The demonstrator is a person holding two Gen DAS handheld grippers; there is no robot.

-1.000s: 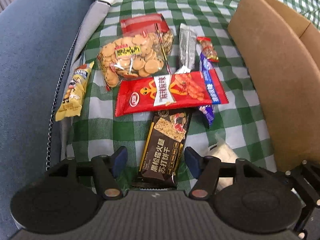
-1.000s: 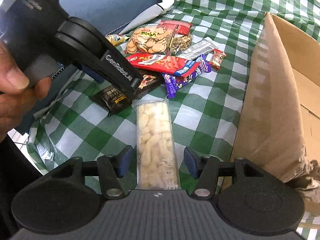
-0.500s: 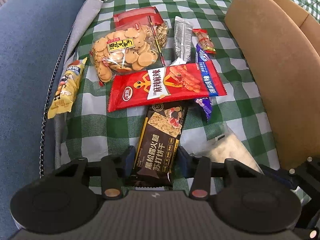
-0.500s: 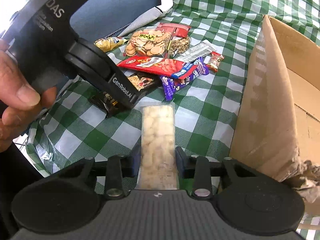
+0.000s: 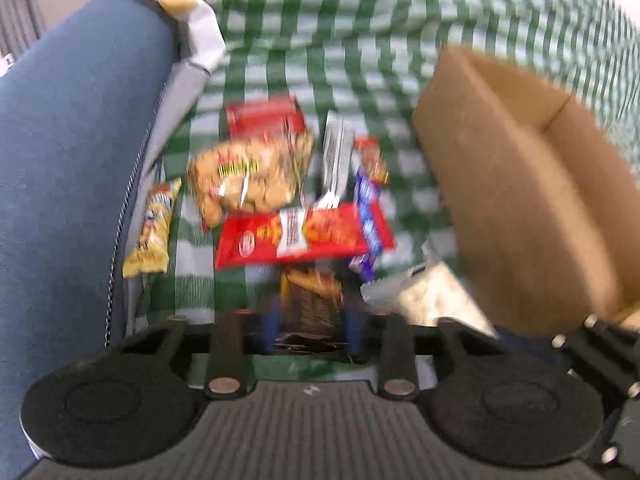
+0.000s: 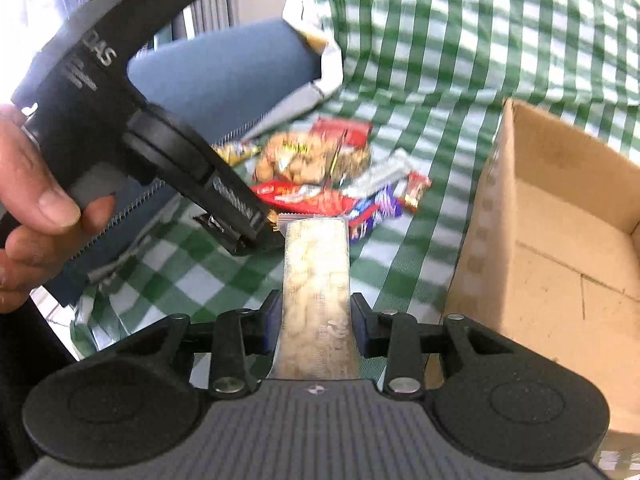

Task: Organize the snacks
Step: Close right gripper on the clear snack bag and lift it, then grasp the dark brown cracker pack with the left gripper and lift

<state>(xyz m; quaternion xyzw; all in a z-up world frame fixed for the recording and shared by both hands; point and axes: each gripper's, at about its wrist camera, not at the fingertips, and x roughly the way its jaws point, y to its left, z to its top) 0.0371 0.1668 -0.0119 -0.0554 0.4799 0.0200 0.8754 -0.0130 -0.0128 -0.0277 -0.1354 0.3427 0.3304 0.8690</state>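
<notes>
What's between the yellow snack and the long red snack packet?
In the left wrist view, only checked cloth shows between the yellow snack and the red packet.

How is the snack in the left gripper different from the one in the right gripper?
The dark cracker packet in the left gripper has an opaque brown-black printed wrapper; the clear pale snack pack in the right gripper shows its pale pieces inside. The cracker packet's far end lies by the red packet in the pile; the clear pack stands apart from the pile, nearer the cardboard box. Both are long, narrow and clamped at one end.
</notes>
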